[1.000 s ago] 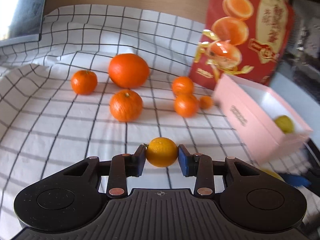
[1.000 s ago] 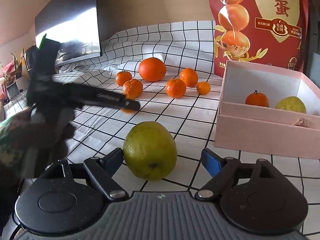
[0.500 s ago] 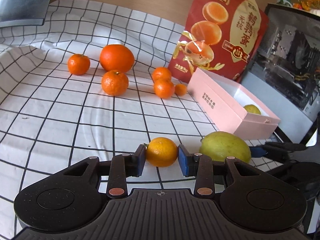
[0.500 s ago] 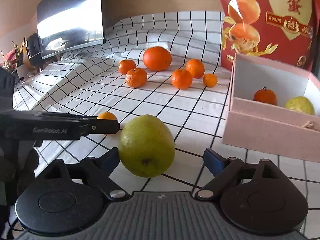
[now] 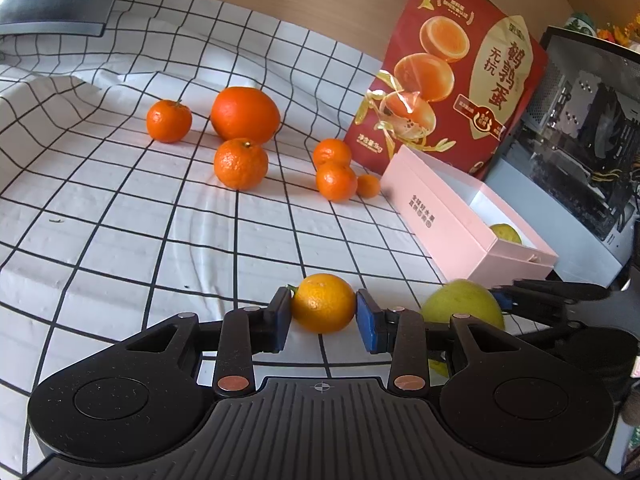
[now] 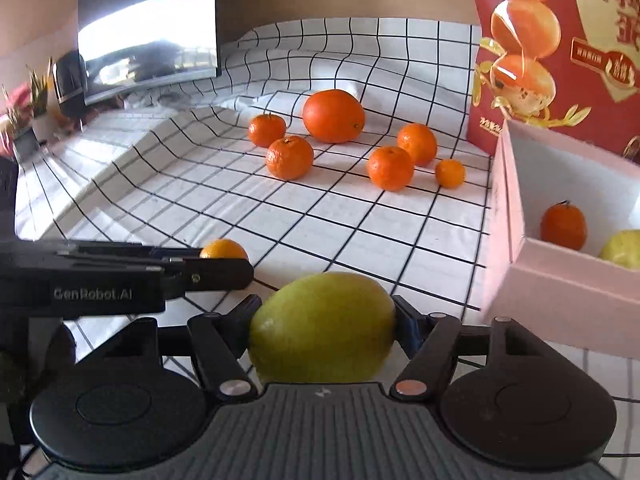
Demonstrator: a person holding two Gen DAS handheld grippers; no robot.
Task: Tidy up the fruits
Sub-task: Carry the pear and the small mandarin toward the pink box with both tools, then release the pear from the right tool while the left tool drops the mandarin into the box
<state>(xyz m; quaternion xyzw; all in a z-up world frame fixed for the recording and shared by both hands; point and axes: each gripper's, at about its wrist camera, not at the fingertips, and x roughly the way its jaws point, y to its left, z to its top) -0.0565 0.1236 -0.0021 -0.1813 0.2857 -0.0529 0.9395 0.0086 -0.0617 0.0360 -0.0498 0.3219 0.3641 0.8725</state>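
My left gripper (image 5: 323, 316) is shut on a small yellow-orange citrus (image 5: 323, 303), held just over the checked cloth. My right gripper (image 6: 323, 326) is shut on a large green-yellow fruit (image 6: 322, 326), to the right of the left gripper; that fruit also shows in the left wrist view (image 5: 462, 308). A pink box (image 6: 560, 280) at the right holds a small orange (image 6: 563, 225) and a green fruit (image 6: 624, 249). Several oranges lie on the cloth farther back, the largest (image 6: 333, 115) among them.
A red snack bag (image 5: 452, 80) stands behind the box. A monitor (image 6: 148, 28) stands at the back left where the cloth rises. A computer case (image 5: 580, 136) is to the right of the box.
My right gripper has closed on the green-yellow fruit, which was loose between open fingers before. My left gripper, still holding its citrus, has drawn back and turned right toward the box.
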